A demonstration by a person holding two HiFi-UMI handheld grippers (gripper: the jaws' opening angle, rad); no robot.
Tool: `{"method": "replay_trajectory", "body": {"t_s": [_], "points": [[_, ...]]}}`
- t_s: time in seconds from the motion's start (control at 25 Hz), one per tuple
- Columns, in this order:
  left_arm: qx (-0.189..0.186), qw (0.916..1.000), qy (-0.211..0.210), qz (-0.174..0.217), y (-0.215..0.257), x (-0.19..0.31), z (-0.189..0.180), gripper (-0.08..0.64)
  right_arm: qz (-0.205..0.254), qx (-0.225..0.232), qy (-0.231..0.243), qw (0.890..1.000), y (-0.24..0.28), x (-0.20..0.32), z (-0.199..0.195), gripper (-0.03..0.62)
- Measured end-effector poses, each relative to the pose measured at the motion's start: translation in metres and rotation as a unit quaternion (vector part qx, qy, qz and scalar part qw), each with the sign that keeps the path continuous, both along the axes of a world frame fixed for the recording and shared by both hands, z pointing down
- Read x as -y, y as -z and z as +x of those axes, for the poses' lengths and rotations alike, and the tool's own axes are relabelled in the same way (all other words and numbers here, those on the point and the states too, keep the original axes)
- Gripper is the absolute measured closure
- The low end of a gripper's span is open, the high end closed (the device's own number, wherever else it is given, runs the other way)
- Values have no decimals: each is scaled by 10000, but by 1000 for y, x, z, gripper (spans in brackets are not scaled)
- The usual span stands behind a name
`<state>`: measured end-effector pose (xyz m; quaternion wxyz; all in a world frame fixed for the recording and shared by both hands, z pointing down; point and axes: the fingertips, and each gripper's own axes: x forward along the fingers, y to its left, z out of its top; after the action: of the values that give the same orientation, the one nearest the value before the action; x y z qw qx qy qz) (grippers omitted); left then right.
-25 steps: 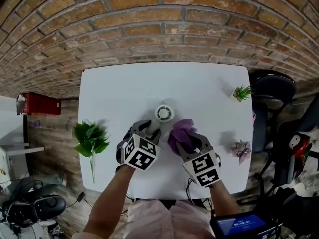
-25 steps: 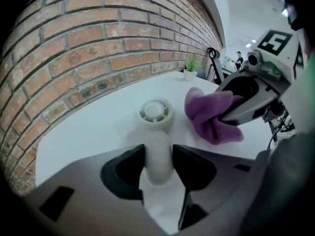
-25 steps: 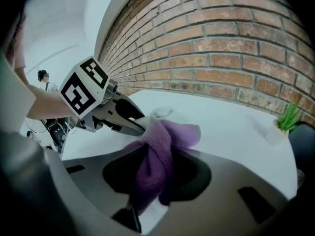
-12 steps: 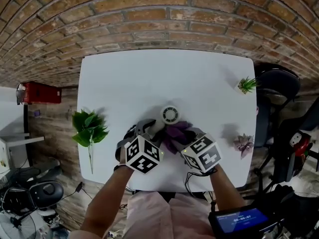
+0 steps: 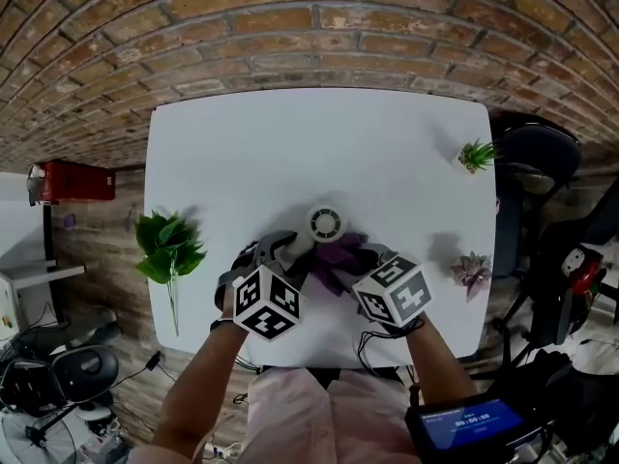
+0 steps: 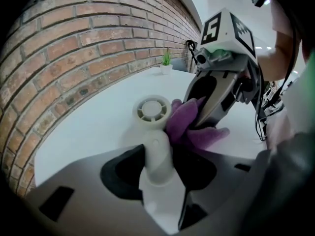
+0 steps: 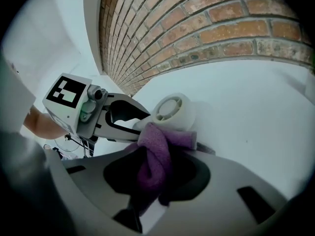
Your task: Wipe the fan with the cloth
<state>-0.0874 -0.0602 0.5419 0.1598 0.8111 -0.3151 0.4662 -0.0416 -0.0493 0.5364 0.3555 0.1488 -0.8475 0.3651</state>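
You grip the small white fan (image 5: 326,224) and touch the purple cloth (image 5: 338,254) to it.
Your left gripper (image 5: 288,251) is clamped on the fan's handle, with the round grille facing up, on the white table (image 5: 290,143) towards its near edge. Your right gripper (image 5: 356,262) is clenched on the bunched cloth, which touches the fan head's side.
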Motion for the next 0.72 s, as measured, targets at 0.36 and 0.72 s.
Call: {"method": "replay_trajectory", "body": {"t_s": [0.36, 0.72], "points": [[143, 9996, -216, -71, -1, -27, -16, 370, 25, -99, 5, 9999, -1, 0, 16, 477], [574, 9937, -964, -60, -3, -53, -24, 368, 123, -243, 26, 9996, -2, 2, 25, 477]]}}
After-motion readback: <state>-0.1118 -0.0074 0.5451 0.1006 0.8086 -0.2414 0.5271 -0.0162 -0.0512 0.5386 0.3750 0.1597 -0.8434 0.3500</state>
